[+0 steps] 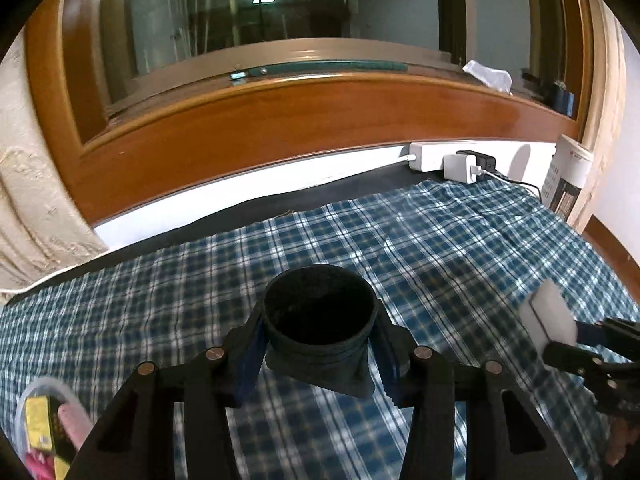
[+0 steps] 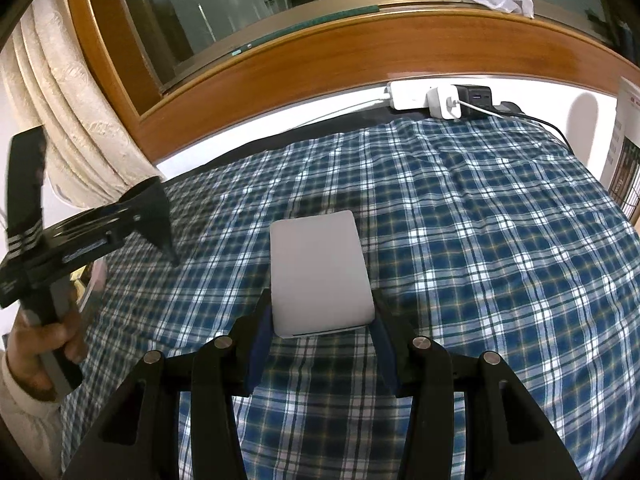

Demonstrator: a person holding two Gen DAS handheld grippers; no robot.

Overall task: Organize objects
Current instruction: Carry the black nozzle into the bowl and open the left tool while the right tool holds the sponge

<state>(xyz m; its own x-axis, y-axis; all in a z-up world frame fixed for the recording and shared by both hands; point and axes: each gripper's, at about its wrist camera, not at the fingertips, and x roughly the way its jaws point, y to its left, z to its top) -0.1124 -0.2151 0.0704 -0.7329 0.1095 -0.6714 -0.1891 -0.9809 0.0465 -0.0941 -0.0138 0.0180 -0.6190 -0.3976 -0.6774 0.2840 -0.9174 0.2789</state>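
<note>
Left wrist view: the left gripper (image 1: pixel 318 356) clamps a dark cup (image 1: pixel 320 330) above the plaid cloth (image 1: pixel 440 248), while the right gripper (image 2: pixel 318 334) grasps a white box (image 2: pixel 320 274). Judging by this, keep the cup upright and the box level. Open cloth lies far and right; a clear container (image 1: pixel 36 404) crowds the near left edge.

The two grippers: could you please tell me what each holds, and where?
Left gripper clamps the dark round fabric cup by its sides; right gripper pinches the flat white rectangular box at its near end.
</note>
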